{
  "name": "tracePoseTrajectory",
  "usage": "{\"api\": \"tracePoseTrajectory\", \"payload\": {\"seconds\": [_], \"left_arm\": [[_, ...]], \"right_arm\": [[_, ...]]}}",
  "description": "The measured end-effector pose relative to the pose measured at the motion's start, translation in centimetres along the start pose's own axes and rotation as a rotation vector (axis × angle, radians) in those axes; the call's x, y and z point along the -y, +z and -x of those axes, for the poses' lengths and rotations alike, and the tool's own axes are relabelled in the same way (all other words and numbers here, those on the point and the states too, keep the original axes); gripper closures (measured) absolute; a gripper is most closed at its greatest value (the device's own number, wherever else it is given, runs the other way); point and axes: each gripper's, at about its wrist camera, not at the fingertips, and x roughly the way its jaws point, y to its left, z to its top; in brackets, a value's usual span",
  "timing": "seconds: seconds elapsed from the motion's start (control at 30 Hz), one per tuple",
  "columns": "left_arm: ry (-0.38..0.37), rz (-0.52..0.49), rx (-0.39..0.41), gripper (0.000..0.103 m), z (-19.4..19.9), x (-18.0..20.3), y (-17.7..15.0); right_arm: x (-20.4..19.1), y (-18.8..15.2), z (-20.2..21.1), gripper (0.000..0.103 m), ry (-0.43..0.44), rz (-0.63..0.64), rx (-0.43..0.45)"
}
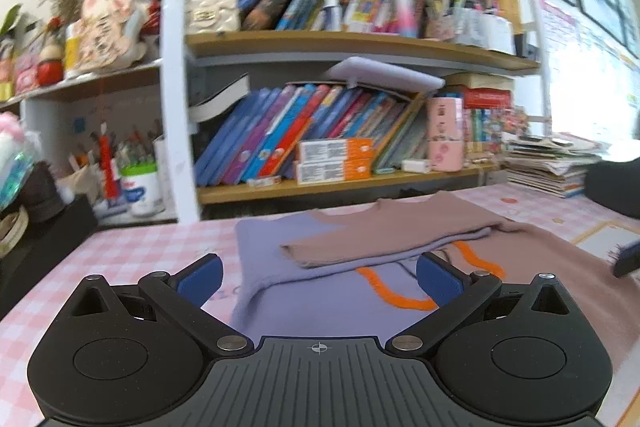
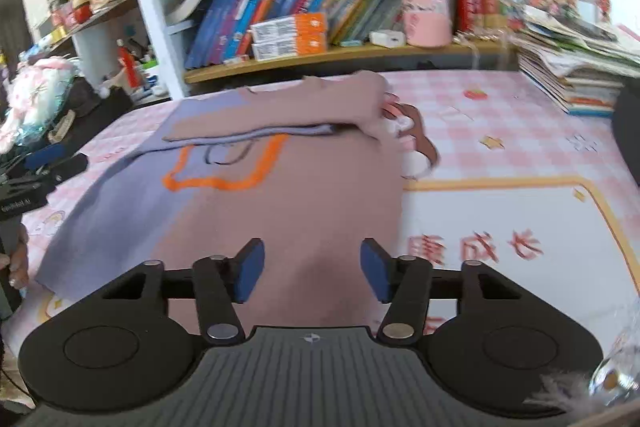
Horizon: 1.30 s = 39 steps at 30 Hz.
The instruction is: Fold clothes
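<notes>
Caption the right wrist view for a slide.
Open right tool hovers over a mauve-and-lavender sweater, sleeve folded across its chest, on a pink checked table.

Both tongs [image 1: 318,277] [image 2: 312,275] are black, ribbed-bodied, with blue finger pads [image 2: 250,275] and silver pivot screws.

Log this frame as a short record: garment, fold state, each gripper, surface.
garment: purple and mauve sweater with orange outline
fold state: sleeve laid across the chest; body still flat
left gripper: open, empty, over the purple side
right gripper: open, empty, over the mauve hem
surface: pink checked tablecloth
</notes>
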Motion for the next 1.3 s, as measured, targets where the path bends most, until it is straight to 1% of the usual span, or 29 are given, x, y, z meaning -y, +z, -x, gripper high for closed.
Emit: {"api": "tracePoseTrajectory", "payload": {"seconds": [0.1,0.13,0.23,0.33,0.37,0.4,0.43,0.47,0.5,0.53,0.6,0.67,0.7,0.73,0.77,0.87,0.9,0.93,0.97,1.0,1.03,1.1,1.13,1.17,1.2,1.23,1.3], "left_arm": [[-0.007,0.061,-0.095,0.0,0.1,-1.3,0.0],[-0.015,0.107,-0.139,0.0,0.3,-2.0,-0.1],[-0.042,0.275,-0.209,0.0,1.8,-4.0,-0.9],[-0.077,0.372,-0.289,0.001,2.7,-4.9,-2.4],[-0.111,0.396,-0.315,0.003,2.8,-4.9,-2.8],[-0.143,0.418,-0.337,0.013,2.9,-5.0,-3.2],[-0.17,0.439,-0.35,0.028,3.1,-5.1,-3.5],[-0.185,0.451,-0.362,0.034,3.2,-5.1,-3.7],[-0.167,0.437,-0.371,0.045,3.2,-5.0,-3.7],[-0.14,0.42,-0.381,0.057,3.1,-5.0,-3.6],[-0.107,0.396,-0.391,0.062,3.0,-5.0,-3.5],[-0.107,0.381,-0.392,0.066,2.6,-4.8,-3.5],[-0.115,0.379,-0.391,0.078,2.5,-4.7,-3.5],[-0.143,0.391,-0.386,0.093,2.4,-4.7,-3.3],[-0.171,0.403,-0.381,0.096,2.3,-4.7,-3.1],[-0.257,0.438,-0.366,0.096,1.9,-4.6,-2.4],[-0.285,0.45,-0.36,0.096,1.8,-4.6,-2.2],[-0.314,0.461,-0.355,0.092,1.7,-4.5,-2.0],[-0.342,0.473,-0.349,0.088,1.6,-4.5,-1.8],[-0.361,0.482,-0.353,0.079,1.5,-4.5,-1.7],[-0.352,0.486,-0.377,0.071,1.4,-4.5,-2.0],[-0.322,0.494,-0.399,0.065,1.8,-4.9,-2.5],[-0.308,0.496,-0.406,0.06,2.0,-5.1,-2.7],[-0.294,0.497,-0.411,0.058,2.3,-5.3,-3.0],[-0.283,0.5,-0.415,0.056,2.4,-5.5,-3.2],[-0.281,0.506,-0.415,0.056,2.4,-5.6,-3.3],[-0.278,0.52,-0.414,0.055,2.3,-5.9,-3.5]], "right_arm": [[1.2,-0.9,0.3,0.059,-0.002,-0.028,-0.004],[1.6,-1.3,0.4,0.059,0.003,-0.032,-0.01],[2.6,-2.3,1.0,0.06,0.026,-0.053,-0.005],[3.3,-2.6,1.4,0.061,0.048,-0.089,0.012],[3.4,-2.6,1.4,0.061,0.051,-0.092,0.015],[3.4,-2.7,1.4,0.062,0.054,-0.096,0.017],[3.5,-2.7,1.4,0.063,0.056,-0.096,0.018],[3.5,-2.6,1.3,0.068,0.061,-0.096,0.016],[3.5,-2.6,1.2,0.077,0.069,-0.096,0.013],[3.5,-2.6,1.1,0.08,0.077,-0.098,0.012],[3.6,-2.6,0.9,0.083,0.086,-0.102,0.01],[3.6,-2.6,0.8,0.088,0.087,-0.104,0.008],[3.6,-2.6,0.7,0.09,0.094,-0.111,0.008],[3.7,-2.6,0.6,0.091,0.106,-0.121,0.009],[4.1,-2.5,0.5,0.092,0.169,-0.175,0.019],[5.9,-2.4,0.2,0.1,0.447,-0.409,0.068],[6.1,-2.3,0.2,0.1,0.51,-0.454,0.081],[6.0,-2.1,0.2,0.1,0.517,-0.455,0.083],[5.6,-1.8,0.2,0.1,0.476,-0.42,0.072],[5.2,-1.6,0.2,0.099,0.421,-0.387,0.055],[5.0,-1.5,0.2,0.097,0.366,-0.361,0.037],[5.1,-1.6,0.6,0.095,0.306,-0.342,0.037],[5.3,-1.6,0.8,0.093,0.282,-0.336,0.042],[5.5,-1.7,1.0,0.085,0.258,-0.331,0.046],[5.6,-1.7,1.3,0.073,0.234,-0.325,0.051],[5.7,-1.8,1.3,0.07,0.205,-0.314,0.05],[5.9,-1.9,1.2,0.069,0.138,-0.288,0.041]]}}
